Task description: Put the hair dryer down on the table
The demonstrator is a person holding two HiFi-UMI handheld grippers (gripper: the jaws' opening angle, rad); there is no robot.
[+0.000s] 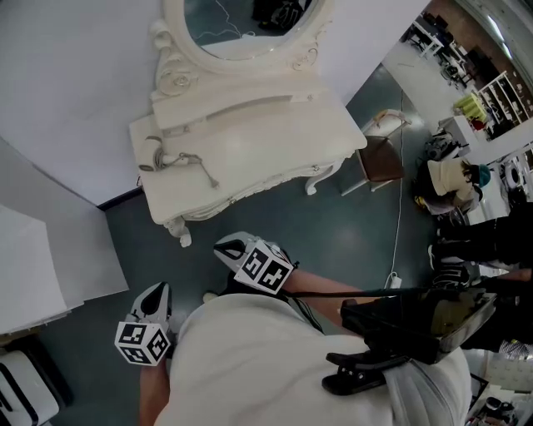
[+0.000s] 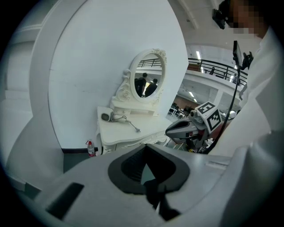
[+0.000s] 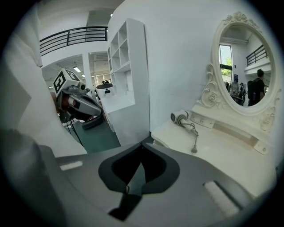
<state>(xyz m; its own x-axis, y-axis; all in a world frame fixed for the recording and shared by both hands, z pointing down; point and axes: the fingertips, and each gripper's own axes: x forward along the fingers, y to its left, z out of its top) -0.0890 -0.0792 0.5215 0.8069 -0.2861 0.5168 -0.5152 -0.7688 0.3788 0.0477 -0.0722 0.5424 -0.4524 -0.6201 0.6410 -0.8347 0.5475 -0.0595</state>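
Observation:
The white hair dryer (image 1: pixel 150 154) lies on the left end of the white dressing table (image 1: pixel 275 141), with its cord and plug (image 1: pixel 204 172) trailing to the right. The left gripper view shows the hair dryer (image 2: pixel 106 116) far off, and the right gripper view shows it (image 3: pixel 179 117) on the table (image 3: pixel 222 153). Both grippers hang over the floor near the person's body, well short of the table. My left gripper (image 1: pixel 158 293) is shut and holds nothing. My right gripper (image 1: pixel 225 248) is shut and empty too.
An oval mirror (image 1: pixel 241 25) stands at the back of the table. A brown-seated chair (image 1: pixel 379 158) sits to the table's right. A white shelf unit (image 3: pixel 128 80) stands to the left. A small bottle (image 2: pixel 90 148) stands on the floor by the table leg.

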